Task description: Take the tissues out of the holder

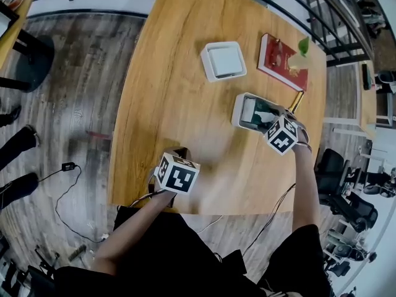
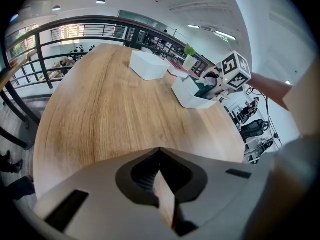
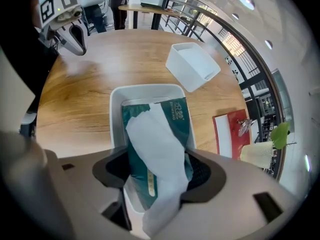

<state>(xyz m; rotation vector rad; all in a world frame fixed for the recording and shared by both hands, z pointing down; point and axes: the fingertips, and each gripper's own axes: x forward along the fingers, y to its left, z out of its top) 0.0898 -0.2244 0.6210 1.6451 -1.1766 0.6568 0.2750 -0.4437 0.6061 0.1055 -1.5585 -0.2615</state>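
Note:
A white holder [image 1: 240,110] stands on the wooden table's right side, and in it lies a green tissue pack [image 3: 177,115] with a white tissue [image 3: 155,149] drawn up out of its slot. My right gripper [image 3: 155,173] points steeply down over the holder, its jaws either side of the pack and touching its flanks; in the head view it [image 1: 268,119] covers the holder's near end. My left gripper [image 1: 179,154] hovers near the table's front edge, well left of the holder [image 2: 192,98]. Its jaws [image 2: 162,184] are shut with nothing held.
A second white box [image 1: 223,60] stands farther back on the table. A red book [image 1: 279,65] and a small potted plant [image 1: 301,53] sit at the back right. Railings run behind the table. Shoes [image 1: 17,142] and a cable [image 1: 67,166] are on the floor at left.

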